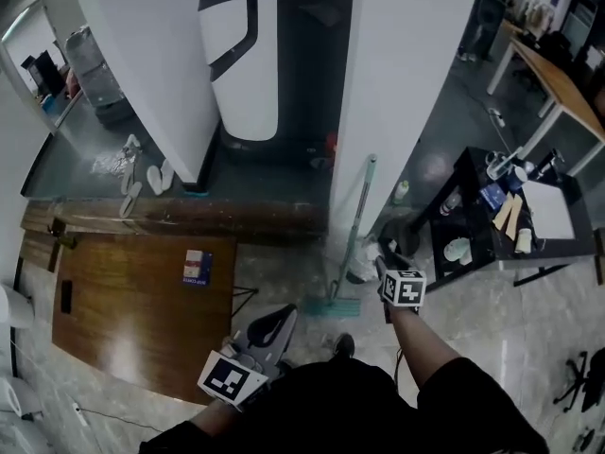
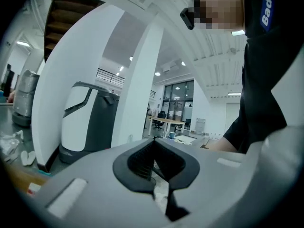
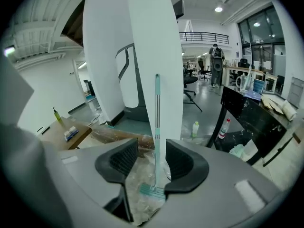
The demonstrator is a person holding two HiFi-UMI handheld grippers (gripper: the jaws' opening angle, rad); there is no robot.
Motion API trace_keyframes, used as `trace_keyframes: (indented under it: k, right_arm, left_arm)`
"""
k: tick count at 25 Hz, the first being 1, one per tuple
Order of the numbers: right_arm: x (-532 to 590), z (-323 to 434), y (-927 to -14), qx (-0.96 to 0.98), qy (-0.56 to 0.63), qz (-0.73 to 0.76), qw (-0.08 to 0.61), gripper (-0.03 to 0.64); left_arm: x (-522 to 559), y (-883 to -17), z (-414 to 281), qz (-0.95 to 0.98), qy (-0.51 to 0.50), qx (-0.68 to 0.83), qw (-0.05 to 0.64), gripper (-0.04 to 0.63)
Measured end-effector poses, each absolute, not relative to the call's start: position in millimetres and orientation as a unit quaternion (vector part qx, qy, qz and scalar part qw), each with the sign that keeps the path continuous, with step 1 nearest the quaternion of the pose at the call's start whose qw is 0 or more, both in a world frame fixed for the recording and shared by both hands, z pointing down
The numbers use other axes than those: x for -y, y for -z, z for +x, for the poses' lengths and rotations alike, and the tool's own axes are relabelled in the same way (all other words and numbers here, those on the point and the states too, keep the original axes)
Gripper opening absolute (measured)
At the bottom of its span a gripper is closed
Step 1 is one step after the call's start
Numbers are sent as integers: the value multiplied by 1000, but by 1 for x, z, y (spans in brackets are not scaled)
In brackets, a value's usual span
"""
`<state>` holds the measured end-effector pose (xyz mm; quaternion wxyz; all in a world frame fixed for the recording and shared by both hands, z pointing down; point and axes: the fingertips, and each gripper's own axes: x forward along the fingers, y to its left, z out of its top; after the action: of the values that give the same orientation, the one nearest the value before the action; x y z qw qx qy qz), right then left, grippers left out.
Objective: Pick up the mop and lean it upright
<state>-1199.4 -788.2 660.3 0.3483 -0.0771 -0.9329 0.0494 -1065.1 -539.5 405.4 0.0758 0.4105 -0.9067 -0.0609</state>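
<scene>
The mop [image 1: 354, 230] stands upright with its pale green handle leaning on a white pillar [image 1: 397, 83] and its flat head on the floor. My right gripper [image 1: 382, 265] hangs just right of the handle, apart from it. In the right gripper view the mop [image 3: 157, 118] shows in the gap beyond the pads, and the right gripper [image 3: 152, 144] is open, holding nothing. My left gripper [image 1: 286, 314] is low by my body; in its own view the left gripper [image 2: 153, 140] has its pads meeting and nothing between them.
A black table [image 1: 473, 183] with cups and papers stands to the right. A wooden table [image 1: 142, 310] lies to the left. A white and grey machine [image 1: 250, 64] stands behind the pillar. A small bottle [image 1: 402, 190] sits on the floor near the mop.
</scene>
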Motion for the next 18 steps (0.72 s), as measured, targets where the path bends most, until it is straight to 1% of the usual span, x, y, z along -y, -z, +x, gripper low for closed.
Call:
trace_keyframes:
  k: [2,4,5,7,8,12,14,18]
  right_arm:
    - [781,-1172,-650,936,-50,-71,341,178]
    - [774,-1144,-641,940,-48,-65,330,145]
    - [770,-1132,-635,944,-47,-62,322,114]
    - [762,-1106,-624,950,-46,-56,303,30]
    - [758,-1092,-619,953,-47,-55,296,6]
    - [744,-1037,-601,956,-64,-60,281,5]
    - [737,-1013,-590,958,-69,-69,270,5]
    - [722,-981,-565,964,-70,-98,236,5]
  left_arm:
    - [537,-408,-1055,429,69,898,70,18]
    - [537,-412,-1043,445,68,891,63,18]
    - [537,-416,-1038,452,65,888,60,18]
    - [538,-427,-1028,467,72,879,63,18]
    - [541,-432,-1024,477,79,873,65,18]
    - [556,-439,-995,511,93,852,69,18]
    - [561,-438,-979,520,87,846,76,18]
    - [571,-427,-952,530,63,844,63,18]
